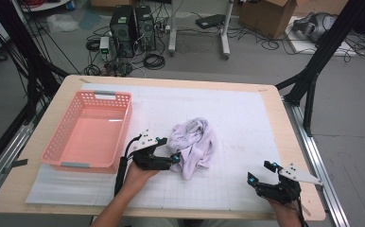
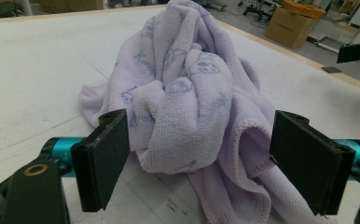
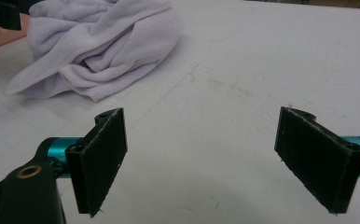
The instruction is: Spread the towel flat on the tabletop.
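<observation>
Grey floor (image 1: 265, 71), tangled cables (image 1: 152, 60)

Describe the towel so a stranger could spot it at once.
On the white gridded mat covering the wooden table, look right of the pink basket. The towel is a crumpled pale-lilac heap with faint blue printed figures, lying by the open left gripper, the mat's only soft thing.

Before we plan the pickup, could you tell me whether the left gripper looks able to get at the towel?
Probably yes: the left gripper is open, its jaws either side of the crumpled towel's near fold.

I see a crumpled pale lilac towel (image 1: 193, 147) heaped near the table's middle, just right of the basket.
</observation>
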The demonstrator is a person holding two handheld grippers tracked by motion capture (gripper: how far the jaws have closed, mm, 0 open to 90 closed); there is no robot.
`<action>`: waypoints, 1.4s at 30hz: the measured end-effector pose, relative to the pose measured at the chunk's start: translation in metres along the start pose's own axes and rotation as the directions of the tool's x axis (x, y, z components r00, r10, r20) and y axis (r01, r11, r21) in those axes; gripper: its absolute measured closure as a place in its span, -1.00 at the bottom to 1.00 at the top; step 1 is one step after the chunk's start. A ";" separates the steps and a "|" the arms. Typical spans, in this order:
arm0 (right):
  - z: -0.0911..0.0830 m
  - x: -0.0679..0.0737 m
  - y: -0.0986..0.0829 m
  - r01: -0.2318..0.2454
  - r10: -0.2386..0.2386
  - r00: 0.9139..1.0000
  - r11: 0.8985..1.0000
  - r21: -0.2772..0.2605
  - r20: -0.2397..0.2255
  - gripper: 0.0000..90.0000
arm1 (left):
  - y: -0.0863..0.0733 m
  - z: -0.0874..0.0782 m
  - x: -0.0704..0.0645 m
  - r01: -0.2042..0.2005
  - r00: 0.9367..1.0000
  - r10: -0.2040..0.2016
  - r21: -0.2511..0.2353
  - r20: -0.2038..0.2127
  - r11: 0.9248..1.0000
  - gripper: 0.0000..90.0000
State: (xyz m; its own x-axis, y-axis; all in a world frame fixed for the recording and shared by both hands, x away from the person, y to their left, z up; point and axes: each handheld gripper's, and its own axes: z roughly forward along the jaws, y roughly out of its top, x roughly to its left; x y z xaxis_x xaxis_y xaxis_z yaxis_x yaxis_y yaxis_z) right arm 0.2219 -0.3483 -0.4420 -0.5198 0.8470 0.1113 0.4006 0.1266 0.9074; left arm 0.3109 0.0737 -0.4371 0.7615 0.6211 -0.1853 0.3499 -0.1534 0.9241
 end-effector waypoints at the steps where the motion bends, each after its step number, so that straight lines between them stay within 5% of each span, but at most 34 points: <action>1: 0.002 0.001 0.001 -0.006 0.006 1.000 1.000 0.006 -0.009 -0.65 | 0.000 0.001 0.001 -0.002 1.000 0.002 0.006 -0.004 1.000 -0.54; 8: 0.017 0.010 0.003 0.017 -0.015 0.999 0.999 0.051 -0.042 -0.65 | -0.002 0.008 0.004 0.041 0.998 -0.037 0.085 -0.048 0.996 -0.44; 13: 0.021 0.009 0.003 0.030 -0.027 0.999 0.997 0.076 -0.034 -0.65 | -0.005 0.011 0.005 0.036 0.999 -0.031 0.126 -0.040 0.991 -0.25; 16: 0.024 0.010 0.004 0.029 -0.024 0.999 0.995 0.098 -0.047 -0.58 | -0.008 0.014 0.006 0.010 0.999 -0.002 0.188 -0.040 0.982 -0.05; 20: 0.031 0.017 0.010 0.048 -0.040 0.996 0.994 0.097 -0.083 -0.43 | -0.007 0.014 0.004 -0.011 0.999 0.019 0.197 -0.039 0.980 0.40; 22: 0.038 0.023 0.014 0.056 -0.045 0.993 0.993 0.104 -0.106 -0.42 | -0.006 0.012 0.004 0.015 0.999 -0.005 0.184 -0.054 0.983 0.58; 27: 0.062 0.039 0.028 0.087 -0.065 0.984 0.988 0.125 -0.167 -0.42 | -0.004 0.007 0.005 0.001 0.997 0.011 0.149 -0.079 0.989 0.71; 30: 0.082 0.051 0.037 0.095 -0.066 0.972 0.988 0.120 -0.223 -0.24 | -0.003 0.004 0.007 0.008 0.996 0.004 0.127 -0.095 0.992 0.73; 35: 0.116 0.072 0.037 0.156 -0.099 0.958 0.967 0.201 -0.268 -0.04 | -0.001 0.000 0.010 0.067 0.994 -0.058 0.092 -0.096 0.993 0.74; 37: 0.124 0.077 0.037 0.203 -0.140 0.959 0.947 0.250 -0.248 0.29 | 0.000 -0.001 0.010 0.065 0.994 -0.056 0.091 -0.096 0.994 0.74; 39: 0.124 0.081 0.038 0.248 -0.194 0.957 0.931 0.266 -0.214 0.70 | 0.001 -0.002 0.010 0.065 0.994 -0.056 0.090 -0.098 0.994 0.74; 42: 0.105 0.073 0.038 0.274 -0.227 0.956 0.920 0.281 -0.187 0.85 | 0.004 -0.007 0.013 0.065 0.993 -0.056 0.080 -0.103 0.995 0.75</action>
State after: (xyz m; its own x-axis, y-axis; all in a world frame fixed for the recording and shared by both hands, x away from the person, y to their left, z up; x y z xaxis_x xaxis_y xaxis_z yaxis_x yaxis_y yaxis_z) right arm 0.2785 -0.2276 -0.4415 -0.7287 0.6844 -0.0241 0.4383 0.4932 0.7515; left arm 0.3187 0.0864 -0.4332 0.6802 0.7048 -0.2015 0.4408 -0.1736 0.8807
